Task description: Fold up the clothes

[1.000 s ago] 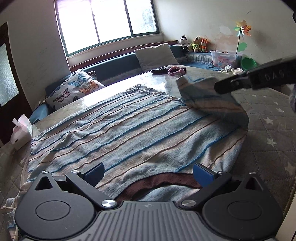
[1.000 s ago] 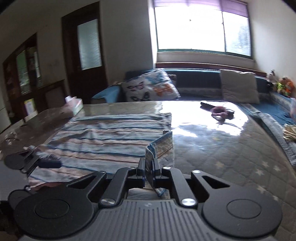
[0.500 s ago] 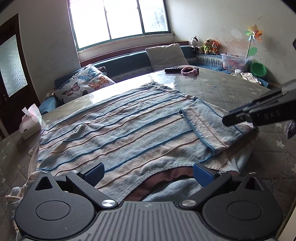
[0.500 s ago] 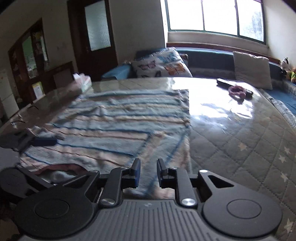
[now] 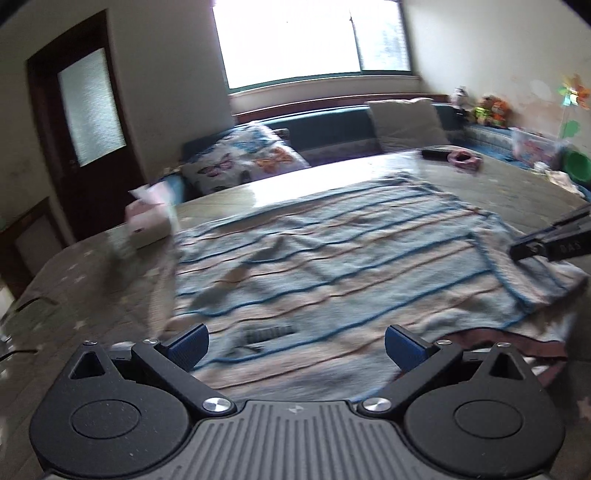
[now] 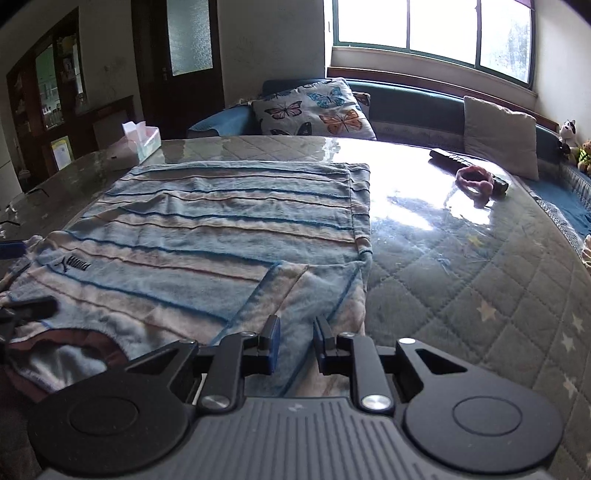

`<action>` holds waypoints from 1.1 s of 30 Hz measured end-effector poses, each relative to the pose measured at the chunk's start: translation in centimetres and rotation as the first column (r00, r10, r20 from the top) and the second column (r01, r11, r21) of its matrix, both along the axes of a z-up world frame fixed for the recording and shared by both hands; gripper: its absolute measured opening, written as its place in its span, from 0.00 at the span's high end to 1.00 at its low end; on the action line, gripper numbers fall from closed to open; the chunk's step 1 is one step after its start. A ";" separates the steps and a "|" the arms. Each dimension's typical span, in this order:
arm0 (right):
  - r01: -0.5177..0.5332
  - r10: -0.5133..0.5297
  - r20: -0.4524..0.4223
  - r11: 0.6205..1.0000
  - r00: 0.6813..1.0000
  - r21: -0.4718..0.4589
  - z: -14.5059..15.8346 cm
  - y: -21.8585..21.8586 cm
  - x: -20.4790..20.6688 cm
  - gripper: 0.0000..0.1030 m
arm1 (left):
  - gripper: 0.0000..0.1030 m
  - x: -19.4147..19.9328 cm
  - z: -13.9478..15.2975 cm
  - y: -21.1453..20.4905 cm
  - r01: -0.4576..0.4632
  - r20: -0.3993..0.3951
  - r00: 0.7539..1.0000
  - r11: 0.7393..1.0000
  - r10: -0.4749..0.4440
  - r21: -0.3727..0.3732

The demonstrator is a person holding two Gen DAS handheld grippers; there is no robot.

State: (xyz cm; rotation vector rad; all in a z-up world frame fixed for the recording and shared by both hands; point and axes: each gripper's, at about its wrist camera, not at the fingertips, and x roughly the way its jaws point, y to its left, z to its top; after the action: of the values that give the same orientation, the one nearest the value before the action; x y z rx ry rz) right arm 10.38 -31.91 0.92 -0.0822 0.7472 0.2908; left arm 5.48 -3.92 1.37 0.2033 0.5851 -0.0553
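Quilted grey-green fabric with pale stars covers the table (image 6: 480,295) under a glossy clear sheet, and your striped shirt (image 6: 221,236) lies flat on it, blue and peach bands running across, its brown collar at the edge nearest you. Take the shirt as your landmark: beyond its far hem the window (image 6: 436,26) throws hard glare onto the tabletop, and below the window a dark blue bench holds a butterfly cushion (image 6: 314,110) and a plain grey cushion (image 6: 498,136). Off the shirt's far left corner sits a pink tissue box (image 6: 142,140), with a dark wooden door (image 6: 184,55) behind it. To the shirt's right, well apart, a black remote (image 6: 454,160) lies touching a pink hair band (image 6: 476,179). One sleeve (image 6: 306,291) is folded in over the shirt's right side. Your right gripper (image 6: 296,345) sits low over that sleeve, fingers narrowly parted with nothing between them. Your left gripper (image 5: 293,345) hangs over the shirt's collar end, spread wide and empty; that view is motion-blurred. Nothing on the table lies on the shirt itself.
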 end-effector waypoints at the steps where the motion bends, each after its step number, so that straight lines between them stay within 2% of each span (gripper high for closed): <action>1: 0.000 0.000 -0.002 1.000 1.000 -0.006 -0.2 0.2 0.3 0.82 | 0.00 0.0 0.0 1.0 -0.035 0.001 0.999 0.999 0.035 -0.001; 5: -0.011 0.011 -0.002 1.000 1.000 -0.024 -0.5 0.8 0.9 0.81 | 0.03 0.5 -0.2 4.8 -0.170 -0.014 0.985 0.985 0.170 -0.018; 8: -0.017 0.017 -0.004 1.000 1.000 -0.025 -0.5 1.2 1.0 0.81 | 0.12 1.1 -0.8 7.2 -0.256 -0.059 0.965 0.966 0.254 -0.042; 12: -0.017 0.017 -0.002 0.999 1.000 -0.039 -0.4 1.7 1.0 0.81 | 0.25 1.1 -1.5 8.6 -0.278 -0.101 0.958 0.958 0.270 -0.070; 16: -0.029 0.030 0.008 0.998 1.000 -0.050 0.2 2.3 0.8 0.81 | 0.26 0.5 -1.5 8.5 -0.256 -0.105 0.963 0.963 0.247 -0.088; 18: -0.036 0.037 0.013 0.998 0.999 -0.055 0.5 2.7 0.7 0.80 | 0.34 0.5 -1.5 8.3 -0.248 -0.105 0.965 0.965 0.240 -0.079; 20: -0.052 0.053 0.020 0.997 0.998 -0.052 0.8 3.4 0.5 0.81 | 0.53 0.7 -1.7 8.8 -0.252 -0.122 0.963 0.962 0.239 -0.102; 21: -0.063 0.064 0.025 0.997 0.998 -0.052 1.0 3.8 0.4 0.81 | 0.57 0.6 -1.7 9.1 -0.253 -0.125 0.963 0.960 0.238 -0.120; 23: -0.091 0.092 0.032 0.995 0.995 -0.051 1.4 4.8 0.0 0.80 | 0.76 0.4 -1.6 9.8 -0.252 -0.124 0.964 0.957 0.236 -0.144; 24: -0.107 0.109 0.036 0.993 0.993 -0.050 1.6 5.3 -0.2 0.80 | 0.80 0.2 -1.5 10.2 -0.254 -0.121 0.964 0.955 0.237 -0.154; 25: -0.123 0.125 0.039 0.991 0.991 -0.050 1.8 5.8 -0.4 0.80 | 0.89 -0.2 -1.3 10.7 -0.261 -0.116 0.963 0.950 0.243 -0.170; 28: -0.168 0.171 0.048 0.984 0.984 -0.052 2.3 7.4 -0.8 0.80 | 0.95 -1.4 -0.5 12.3 -0.285 -0.091 0.958 0.932 0.271 -0.222; 33: -0.253 0.257 0.047 0.965 0.965 -0.066 2.7 10.4 -1.3 0.80 | 0.96 -4.1 1.0 15.7 -0.337 -0.039 0.938 0.883 0.344 -0.327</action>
State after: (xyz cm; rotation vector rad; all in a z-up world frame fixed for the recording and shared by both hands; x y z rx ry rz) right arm 9.05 -21.51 3.61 -0.2430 0.6904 0.5102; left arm 1.39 11.83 2.37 -0.2277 0.5753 0.1905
